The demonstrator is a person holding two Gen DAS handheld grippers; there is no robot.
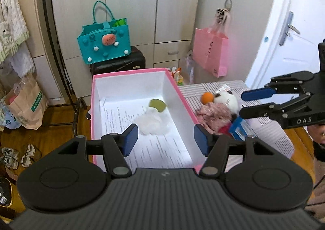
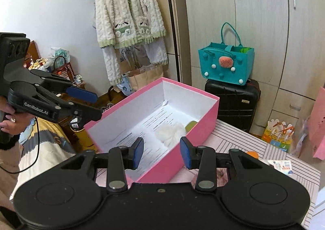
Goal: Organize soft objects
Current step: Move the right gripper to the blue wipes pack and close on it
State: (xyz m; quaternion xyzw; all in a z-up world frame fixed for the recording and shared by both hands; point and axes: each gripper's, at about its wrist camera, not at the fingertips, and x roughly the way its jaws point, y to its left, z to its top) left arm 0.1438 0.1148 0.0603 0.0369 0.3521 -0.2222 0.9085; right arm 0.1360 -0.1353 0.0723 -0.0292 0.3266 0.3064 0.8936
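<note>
- The left gripper (image 1: 165,138) hovered over the pink box (image 1: 97,79), jaws spread and empty.
- Inside the box lay a white fluffy item (image 1: 152,123) and a green piece (image 1: 157,105) on printed paper.
- Right of the box, soft toys (image 1: 217,110) sat piled on the striped worktop (image 1: 270,134).
- The right gripper (image 1: 241,104) hung above them, jaws parted, holding nothing.
- Behind stood a teal bag (image 1: 105,45) on a black suitcase (image 1: 121,64), wardrobe doors, a pink bag (image 1: 210,51).
</note>
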